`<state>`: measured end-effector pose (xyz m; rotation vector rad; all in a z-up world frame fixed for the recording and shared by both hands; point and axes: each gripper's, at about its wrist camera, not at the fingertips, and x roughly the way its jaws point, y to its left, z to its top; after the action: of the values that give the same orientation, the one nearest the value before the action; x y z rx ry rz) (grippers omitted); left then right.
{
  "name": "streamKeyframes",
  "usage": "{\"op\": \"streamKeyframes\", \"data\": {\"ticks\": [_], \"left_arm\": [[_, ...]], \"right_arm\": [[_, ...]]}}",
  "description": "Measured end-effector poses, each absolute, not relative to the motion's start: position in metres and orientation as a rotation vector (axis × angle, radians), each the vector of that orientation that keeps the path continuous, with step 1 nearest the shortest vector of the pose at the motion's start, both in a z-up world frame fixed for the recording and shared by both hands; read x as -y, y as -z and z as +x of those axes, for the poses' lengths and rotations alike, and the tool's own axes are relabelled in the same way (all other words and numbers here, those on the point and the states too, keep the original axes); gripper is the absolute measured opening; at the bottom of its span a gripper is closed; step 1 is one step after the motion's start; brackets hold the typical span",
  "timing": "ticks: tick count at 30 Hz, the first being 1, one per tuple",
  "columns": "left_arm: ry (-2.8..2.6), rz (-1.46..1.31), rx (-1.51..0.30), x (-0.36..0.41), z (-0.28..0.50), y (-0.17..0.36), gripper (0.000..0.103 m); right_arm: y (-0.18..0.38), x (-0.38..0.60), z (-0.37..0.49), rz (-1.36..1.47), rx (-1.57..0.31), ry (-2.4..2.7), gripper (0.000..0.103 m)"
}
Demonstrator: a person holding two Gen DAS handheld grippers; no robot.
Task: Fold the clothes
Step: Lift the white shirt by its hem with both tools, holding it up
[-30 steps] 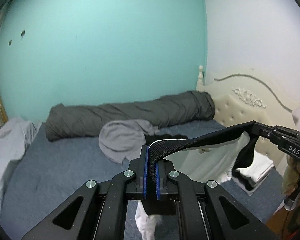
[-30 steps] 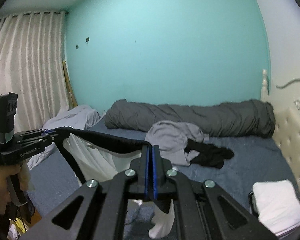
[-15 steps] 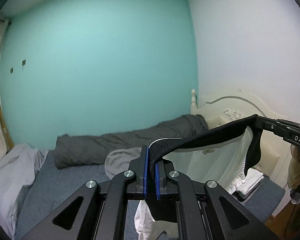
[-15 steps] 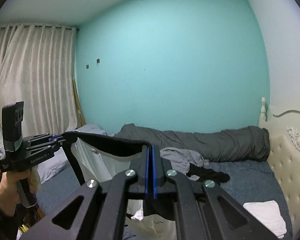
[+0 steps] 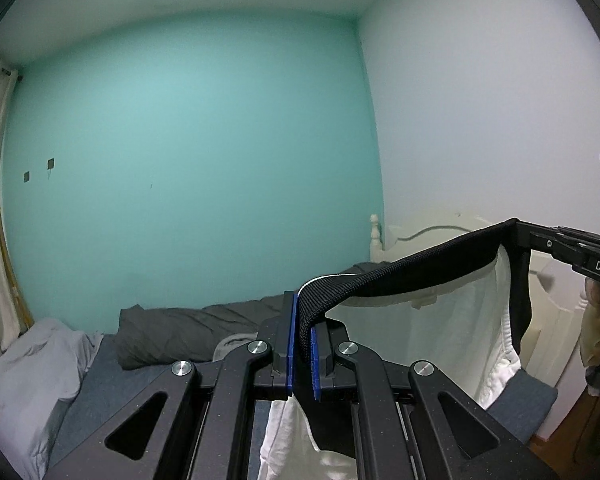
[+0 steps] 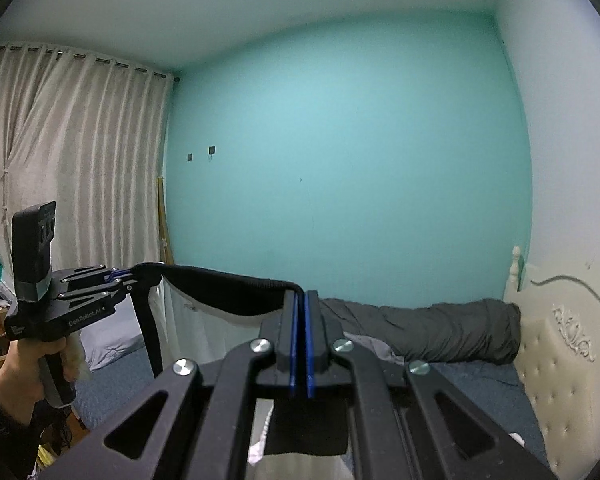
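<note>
Left wrist view: left gripper [image 5: 303, 344] fingers pinched on black ribbed waistband [image 5: 400, 280] of white garment [image 5: 476, 320]. Right gripper [image 5: 556, 240] seen at far end of same waistband, holding other side. Band stretched between the 2 grippers, slight sag mid-span; white cloth hanging below it, clear of bed [image 5: 112, 364].

Right wrist view: right gripper [image 6: 301, 344] fingers pressed nearly together, waistband [image 6: 236, 292] entering at tips. Left gripper [image 6: 116, 280] clamped on opposite end; hand [image 6: 16, 376] on its handle.

Change vs 1 s ago: both grippers raised. Bed filled lower half of each view then; now reduced to low strip, with turquoise wall [image 6: 340, 160] and ceiling dominating. Rolled dark duvet [image 6: 428, 332] on bed now sits low in frame. Folded white stack beside headboard [image 6: 556, 360], visible earlier, no longer in view. Grip unchanged on both sides; span between grippers about same.

Meaning for task (judgement): garment lifted free of bed and hanging full length by waistband, likely to let it drape straight before laying flat. No fold made yet on this piece. Grey garment [image 5: 236, 346] left on bed just below duvet, unfolded.
</note>
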<state>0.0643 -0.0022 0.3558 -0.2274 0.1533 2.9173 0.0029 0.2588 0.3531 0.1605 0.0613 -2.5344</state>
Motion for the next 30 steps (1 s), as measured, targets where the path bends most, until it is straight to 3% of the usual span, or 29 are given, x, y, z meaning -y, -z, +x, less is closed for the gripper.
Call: {"op": "streamKeyframes", "data": {"ticks": [13,30], "left_arm": [[-2.896,-0.407,-0.164,0.015,0.022,-0.309,0.006],[-2.911,-0.656,-0.141,0.019,-0.079,-0.225,0.006]], "right_arm": [[-0.323,-0.258,-0.006,0.295,-0.090,2.573,0.003],[-0.245,-0.242,-0.105,0.541,-0.091,2.569,0.003]]}}
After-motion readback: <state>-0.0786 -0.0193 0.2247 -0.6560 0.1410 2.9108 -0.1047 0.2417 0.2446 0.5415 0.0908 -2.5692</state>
